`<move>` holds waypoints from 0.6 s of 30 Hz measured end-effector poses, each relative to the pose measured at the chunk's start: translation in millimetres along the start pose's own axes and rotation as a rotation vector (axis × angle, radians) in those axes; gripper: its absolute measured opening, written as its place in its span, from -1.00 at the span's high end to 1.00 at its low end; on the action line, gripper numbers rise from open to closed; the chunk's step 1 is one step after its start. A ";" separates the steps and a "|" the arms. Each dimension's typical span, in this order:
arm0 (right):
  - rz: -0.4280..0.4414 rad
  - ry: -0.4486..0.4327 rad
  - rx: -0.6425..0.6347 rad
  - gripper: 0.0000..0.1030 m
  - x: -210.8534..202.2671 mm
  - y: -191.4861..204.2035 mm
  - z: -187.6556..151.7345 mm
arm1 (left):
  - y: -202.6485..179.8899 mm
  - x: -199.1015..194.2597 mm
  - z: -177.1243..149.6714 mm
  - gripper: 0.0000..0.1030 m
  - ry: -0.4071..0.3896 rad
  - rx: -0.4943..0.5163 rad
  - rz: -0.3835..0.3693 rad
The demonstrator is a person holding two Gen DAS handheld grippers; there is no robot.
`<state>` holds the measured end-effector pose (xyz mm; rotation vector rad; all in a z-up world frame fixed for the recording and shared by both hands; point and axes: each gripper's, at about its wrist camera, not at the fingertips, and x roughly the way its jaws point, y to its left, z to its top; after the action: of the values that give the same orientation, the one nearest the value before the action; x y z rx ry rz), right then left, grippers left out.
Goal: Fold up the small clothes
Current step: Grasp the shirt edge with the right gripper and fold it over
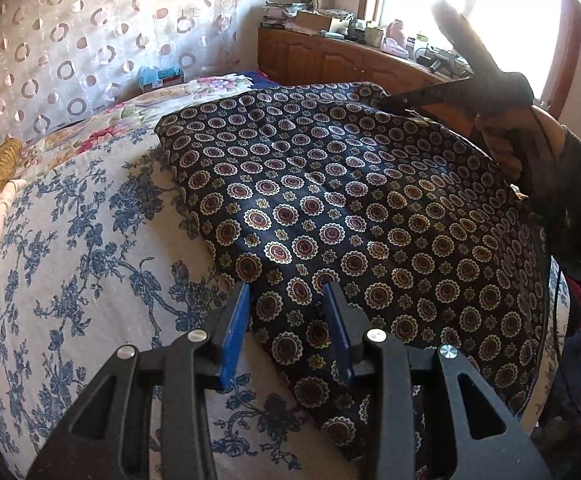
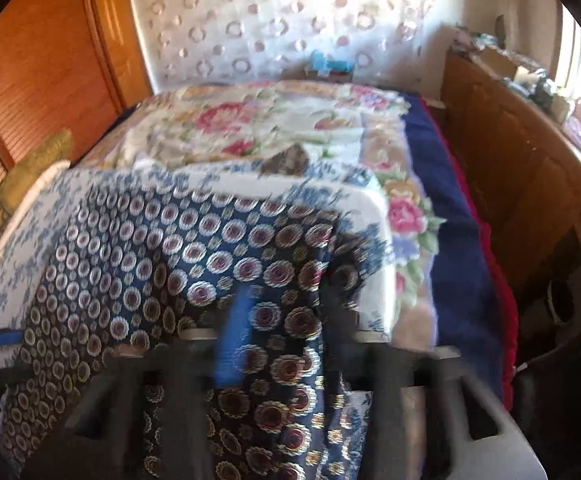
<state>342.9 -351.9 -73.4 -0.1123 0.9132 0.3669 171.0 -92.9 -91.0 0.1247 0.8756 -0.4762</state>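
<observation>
The dark patterned cloth (image 1: 370, 208) lies flat on the bed (image 1: 70, 240), right tongs (image 2: 282, 320) clenched on its far corner for folding over, while left tongs (image 1: 286, 320) hover half-open over the near edge.

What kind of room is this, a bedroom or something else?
Most likely a bedroom in a home. A bed with a blue floral sheet fills the view, a floral blanket lies at its far end, and a cluttered wooden cabinet stands under a bright window.
</observation>
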 end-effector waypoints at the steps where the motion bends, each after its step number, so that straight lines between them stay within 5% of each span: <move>1: -0.001 0.009 -0.012 1.00 2.3 2.0 -1.4 | -0.5 0.1 -0.1 0.29 -0.001 0.001 0.003; 7: -0.103 -0.087 -0.011 1.00 -19.0 -4.2 0.2 | -6.9 3.3 -1.0 0.21 -0.005 0.026 0.031; 12: -0.119 -0.065 -0.013 0.99 -20.7 -5.2 -2.3 | -7.0 4.0 -1.1 0.03 0.001 0.027 0.019; 15: -0.129 -0.083 -0.021 0.72 -32.6 1.6 -7.4 | -7.0 3.5 -0.8 0.01 0.002 0.027 0.026; 18: -0.112 -0.121 -0.022 0.00 -53.0 10.3 -17.9 | -8.7 4.2 0.5 0.00 0.002 0.028 0.029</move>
<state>296.4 -360.6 -41.8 -0.1585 0.7800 0.2770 169.7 -102.3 -93.1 0.1635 0.8686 -0.4608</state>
